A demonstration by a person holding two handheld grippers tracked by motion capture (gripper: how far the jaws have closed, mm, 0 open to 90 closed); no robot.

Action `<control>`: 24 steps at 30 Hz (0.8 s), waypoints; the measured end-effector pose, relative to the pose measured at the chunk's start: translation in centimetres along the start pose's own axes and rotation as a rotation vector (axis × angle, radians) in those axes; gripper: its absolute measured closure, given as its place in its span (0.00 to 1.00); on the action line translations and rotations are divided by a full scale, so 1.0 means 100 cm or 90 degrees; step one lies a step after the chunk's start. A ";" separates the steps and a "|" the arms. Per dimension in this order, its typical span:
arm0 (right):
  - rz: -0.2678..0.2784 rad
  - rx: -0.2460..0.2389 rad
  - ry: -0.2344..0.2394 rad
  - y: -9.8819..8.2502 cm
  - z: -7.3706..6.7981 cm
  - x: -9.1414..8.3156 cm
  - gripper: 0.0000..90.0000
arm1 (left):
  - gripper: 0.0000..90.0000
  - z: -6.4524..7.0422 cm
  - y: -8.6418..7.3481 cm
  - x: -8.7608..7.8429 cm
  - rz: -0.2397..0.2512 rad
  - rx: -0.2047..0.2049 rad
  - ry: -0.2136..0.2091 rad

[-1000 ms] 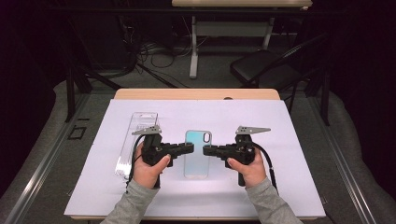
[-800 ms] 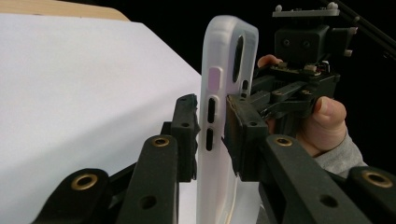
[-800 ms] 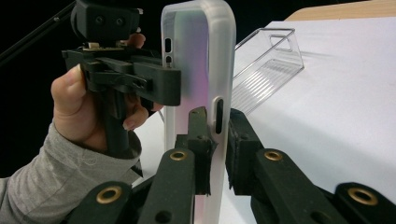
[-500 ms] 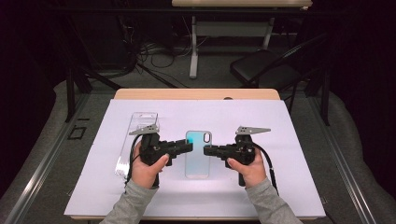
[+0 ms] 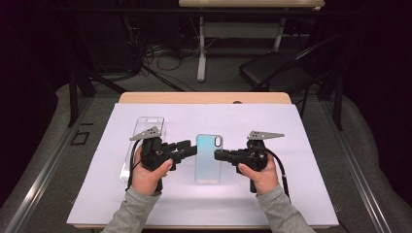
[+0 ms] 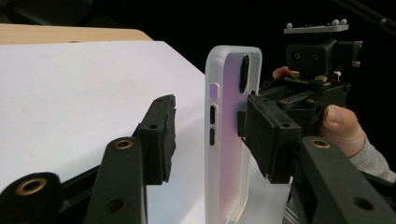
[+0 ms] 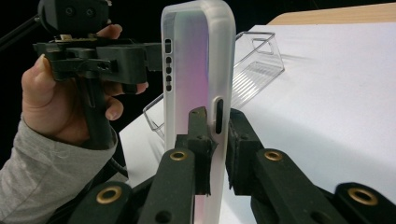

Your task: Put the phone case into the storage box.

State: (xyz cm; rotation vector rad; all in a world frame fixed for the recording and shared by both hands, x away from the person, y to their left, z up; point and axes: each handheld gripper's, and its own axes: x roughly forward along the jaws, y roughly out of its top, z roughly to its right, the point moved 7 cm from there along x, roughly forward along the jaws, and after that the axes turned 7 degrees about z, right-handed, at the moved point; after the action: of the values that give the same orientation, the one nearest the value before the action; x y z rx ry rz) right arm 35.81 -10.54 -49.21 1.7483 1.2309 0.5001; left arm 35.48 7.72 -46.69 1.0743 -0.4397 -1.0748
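R gripper (image 5: 217,155) clamped on frosted phone case (image 5: 209,158) mid-sheet; L gripper (image 5: 193,148) jaws just opening, apart, off case; clear case (image 5: 145,131) near left edge

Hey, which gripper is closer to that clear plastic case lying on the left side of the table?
Left. The left gripper sits just beside the clear case, its jaws open around the frosted phone case. The right gripper clamps that phone case's other edge, farther off.

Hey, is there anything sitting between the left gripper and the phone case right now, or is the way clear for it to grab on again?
Nothing visible stands between them. The left gripper has just been opening, and the phone case sits in the gap between its jaws with bare space on one side. The right gripper pinches the case's other edge.
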 end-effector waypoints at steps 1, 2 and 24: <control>0.001 -0.001 -0.004 0.000 0.001 0.000 0.91 | 0.58 0.000 0.001 -0.001 0.003 0.004 0.002; -0.001 -0.003 -0.007 0.000 0.001 -0.001 0.91 | 0.57 -0.001 0.002 -0.001 0.008 0.010 0.006; 0.015 -0.041 -0.057 0.002 0.004 -0.003 0.91 | 0.50 -0.012 0.012 -0.012 0.036 0.067 0.081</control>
State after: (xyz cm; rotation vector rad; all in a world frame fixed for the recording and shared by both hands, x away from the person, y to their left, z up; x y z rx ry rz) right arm 36.11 -11.02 -49.19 1.7143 1.1207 0.4658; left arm 36.40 9.45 -45.99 1.2086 -0.4262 -0.9362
